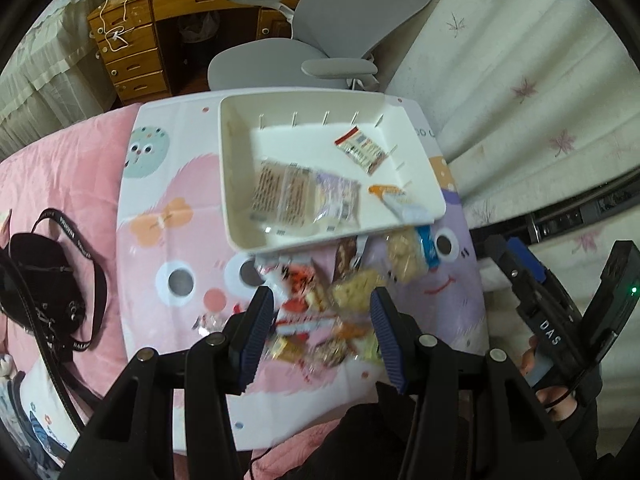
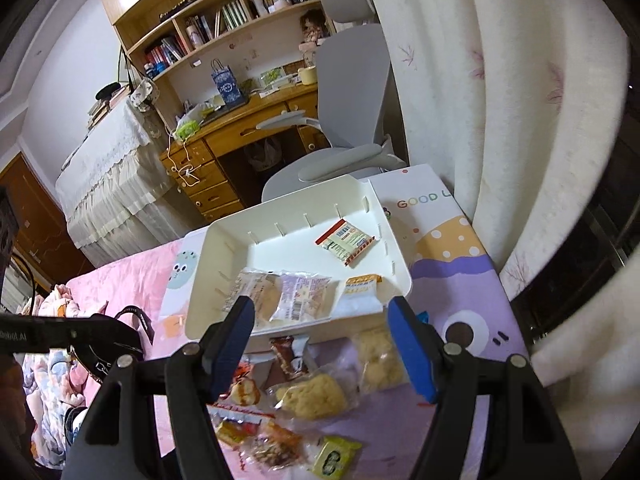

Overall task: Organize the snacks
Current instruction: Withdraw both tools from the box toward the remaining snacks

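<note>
A white tray point(image 1: 236, 168) point(image 2: 208, 264) sits on a cartoon-printed mat and holds several wrapped snacks, among them a red-edged packet point(image 1: 360, 148) point(image 2: 346, 240) and clear-wrapped cakes point(image 1: 280, 192) point(image 2: 280, 296). In front of the tray lies a loose pile of snacks point(image 1: 332, 304) point(image 2: 304, 396). My left gripper point(image 1: 322, 332) hangs open above the pile with nothing between its blue pads. My right gripper point(image 2: 322, 340) is also open and empty, over the tray's near edge and the pile. The right gripper's body point(image 1: 560, 312) appears at the right of the left wrist view.
The mat point(image 1: 168, 200) lies on a pink blanket. A black strapped bag point(image 1: 48, 280) rests to the left. A grey office chair point(image 1: 320, 40) and a wooden desk point(image 2: 248, 128) stand beyond. A white curtain point(image 2: 500, 120) hangs at the right.
</note>
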Motion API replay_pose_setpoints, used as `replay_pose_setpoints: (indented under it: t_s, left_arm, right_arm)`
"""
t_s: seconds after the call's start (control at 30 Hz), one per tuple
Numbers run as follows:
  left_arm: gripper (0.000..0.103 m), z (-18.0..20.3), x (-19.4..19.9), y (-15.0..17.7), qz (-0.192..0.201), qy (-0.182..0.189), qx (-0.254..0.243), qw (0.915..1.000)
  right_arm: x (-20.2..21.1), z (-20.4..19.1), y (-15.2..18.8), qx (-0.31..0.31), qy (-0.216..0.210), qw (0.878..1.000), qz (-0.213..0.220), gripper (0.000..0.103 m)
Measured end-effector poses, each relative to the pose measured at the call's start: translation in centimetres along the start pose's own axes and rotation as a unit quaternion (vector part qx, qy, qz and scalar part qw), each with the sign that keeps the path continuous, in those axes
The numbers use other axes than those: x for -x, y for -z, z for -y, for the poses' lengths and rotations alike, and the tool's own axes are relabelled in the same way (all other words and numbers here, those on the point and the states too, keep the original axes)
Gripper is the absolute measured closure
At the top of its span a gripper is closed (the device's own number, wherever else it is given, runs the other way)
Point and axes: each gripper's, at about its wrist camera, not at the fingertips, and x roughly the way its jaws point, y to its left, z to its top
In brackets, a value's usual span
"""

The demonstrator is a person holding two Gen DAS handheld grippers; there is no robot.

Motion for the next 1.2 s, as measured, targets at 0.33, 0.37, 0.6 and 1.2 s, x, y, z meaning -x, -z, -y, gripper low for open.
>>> replay_pose_setpoints:
  t_s: [0.33,0.37,0.6,1.2]
  left_arm:
    - [0.054,-3.2,1.4,5.5,-0.011,-0.004,-0.006,0.9999]
    - [0.054,-3.5,1.4,5.9,-0.013,-0.004,-0.007,0.9999]
    - [0.054,-5.0,1.0,8.6,-0.027,-0.008,-0.017,0.9994]
    - [0.042,-8.6,-1.9,10.8,-0.020,-0.005,-0.012,0.9997]
  right_arm:
    - [2.9,-2.3,5.6,-0.024,0.015,1.000,-0.004,0.033]
    - [3.0,-2.4,6.0,-0.026,0.017,1.000,-0.004,0.033]
    - [3.8,-2.9,10.0,-0.058,0.028,0.998,-0.020,0.033]
    - [0.2,0.3,15.3,-0.232,0.030,0.965,-0.120,0.033]
